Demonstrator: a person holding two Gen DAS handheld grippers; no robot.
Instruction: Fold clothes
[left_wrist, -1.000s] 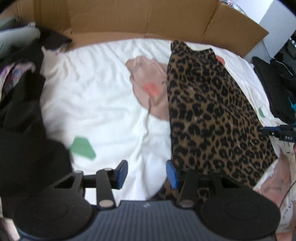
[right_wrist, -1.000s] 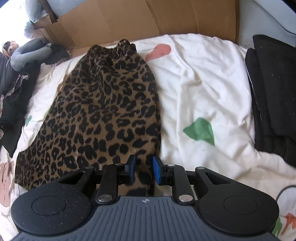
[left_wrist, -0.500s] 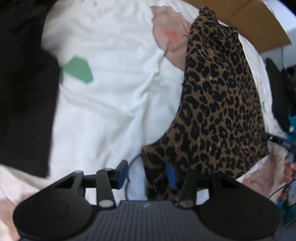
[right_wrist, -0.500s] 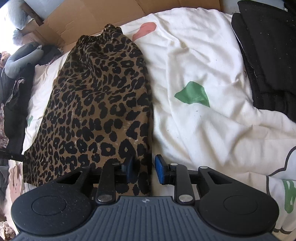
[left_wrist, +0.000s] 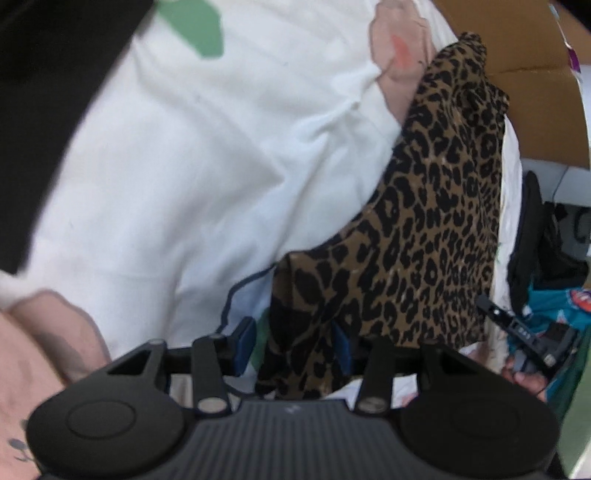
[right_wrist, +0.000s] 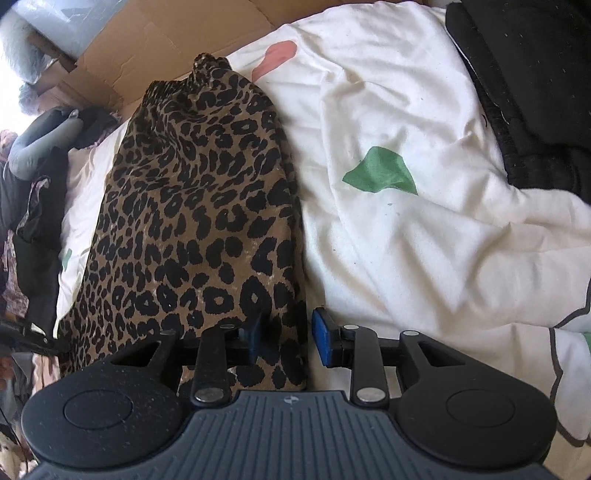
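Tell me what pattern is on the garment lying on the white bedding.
Leopard print, black spots on brown: the garment shows best in the right wrist view.

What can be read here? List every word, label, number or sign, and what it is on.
No text is legible.
White label on the right gripper: too blurred to read.
Small emblem on its housing: a symbol, no letters.

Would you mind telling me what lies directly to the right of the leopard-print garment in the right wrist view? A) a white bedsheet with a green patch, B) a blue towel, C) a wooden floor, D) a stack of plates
A: the leopard-print garment borders a white bedsheet bearing a green patch.
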